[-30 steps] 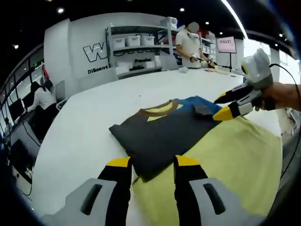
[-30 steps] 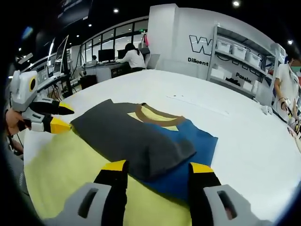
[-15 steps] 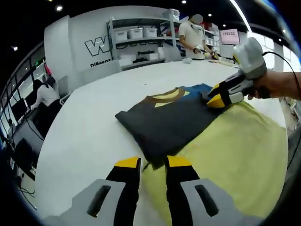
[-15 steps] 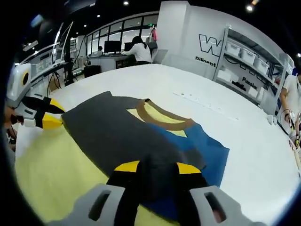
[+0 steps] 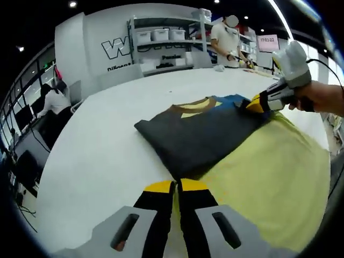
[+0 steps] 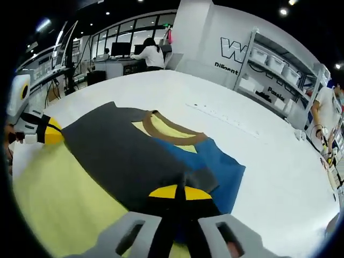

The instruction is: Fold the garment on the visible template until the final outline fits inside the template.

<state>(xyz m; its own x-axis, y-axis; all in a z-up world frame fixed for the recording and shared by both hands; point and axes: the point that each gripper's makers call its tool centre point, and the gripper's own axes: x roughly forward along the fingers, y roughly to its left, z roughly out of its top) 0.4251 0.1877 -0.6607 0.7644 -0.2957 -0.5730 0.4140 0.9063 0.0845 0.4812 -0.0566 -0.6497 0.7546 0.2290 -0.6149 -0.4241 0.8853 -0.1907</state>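
The garment (image 5: 199,134) is a dark grey folded shirt with a brown collar (image 6: 172,131) and a blue part (image 6: 217,166). It lies on a pale yellow sheet (image 5: 269,166) on the white table. My left gripper (image 5: 177,185) has its jaws together at the grey fabric's near corner, and it appears at the shirt's left corner (image 6: 51,131) in the right gripper view. My right gripper (image 6: 180,191) is shut on the dark fabric by the blue part. It enters the left gripper view from the right (image 5: 252,105), held by a hand.
The white table (image 5: 102,145) stretches wide around the yellow sheet (image 6: 59,188). Shelving with bins (image 5: 161,48) stands behind the far edge, where a person (image 5: 228,40) works. Another person sits at a desk (image 5: 54,102) off the table's left side.
Both grippers were open a second ago and have shut. Each has moved in onto an edge of the dark fabric, the left at the near corner, the right by the blue part.
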